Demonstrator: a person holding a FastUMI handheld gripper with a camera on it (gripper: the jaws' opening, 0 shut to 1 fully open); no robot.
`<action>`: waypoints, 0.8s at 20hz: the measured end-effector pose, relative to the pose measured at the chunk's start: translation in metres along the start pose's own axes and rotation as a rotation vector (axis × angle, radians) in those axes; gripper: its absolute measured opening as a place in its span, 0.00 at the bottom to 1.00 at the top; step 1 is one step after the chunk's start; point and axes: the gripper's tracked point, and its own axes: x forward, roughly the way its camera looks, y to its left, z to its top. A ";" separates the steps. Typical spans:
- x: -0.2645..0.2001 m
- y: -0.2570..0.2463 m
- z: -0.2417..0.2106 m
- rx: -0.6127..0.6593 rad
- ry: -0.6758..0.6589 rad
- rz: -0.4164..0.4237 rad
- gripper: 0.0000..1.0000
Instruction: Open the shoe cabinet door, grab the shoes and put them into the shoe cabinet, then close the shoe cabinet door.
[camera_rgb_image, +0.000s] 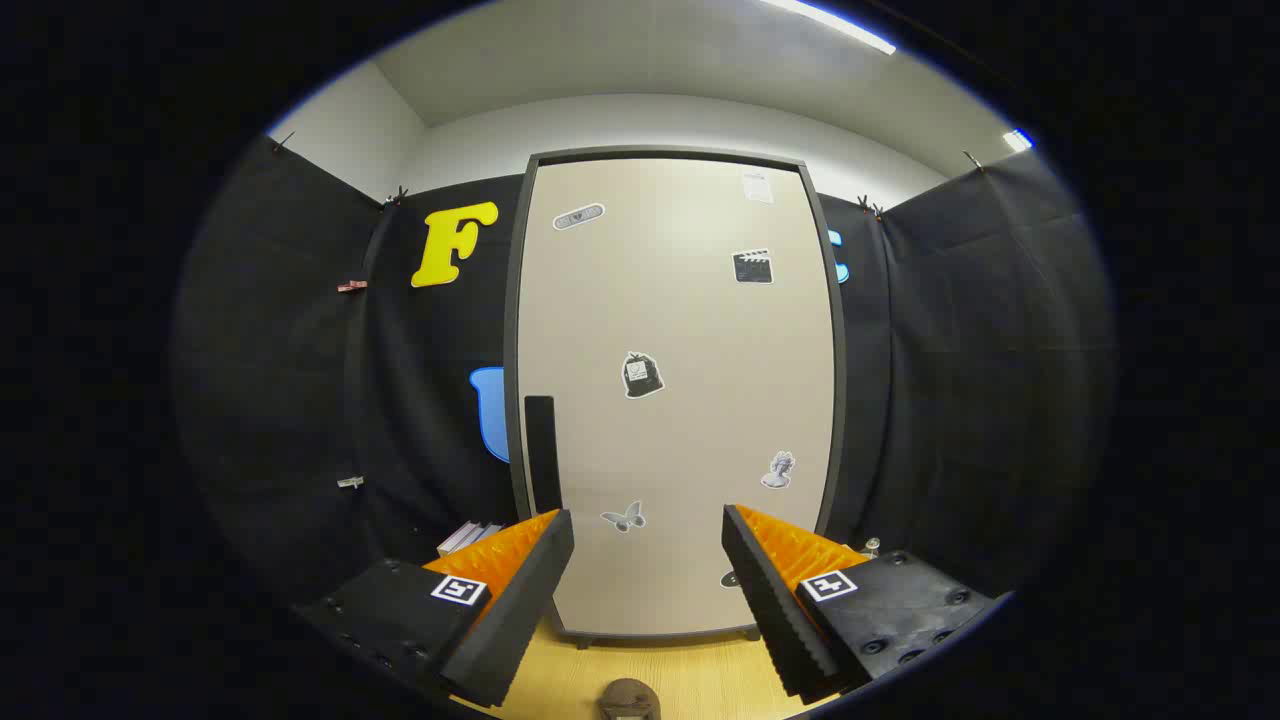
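Fingers (560, 560) of my gripper (648, 545) stand spread apart, grasping nothing, aimed at the shoe cabinet (675, 390) beyond them — its door (690, 330) closed, a dark handle (541, 452) down its left edge, stickers (642, 375) scattered over it — and a shoe (628, 698) lies on the wooden floor (690, 675) between them.
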 end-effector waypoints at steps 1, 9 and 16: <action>0.001 0.000 0.000 0.002 0.000 0.001 0.98; 0.009 0.006 -0.004 -0.011 0.011 0.011 0.98; 0.022 0.013 -0.008 -0.010 0.014 0.018 0.98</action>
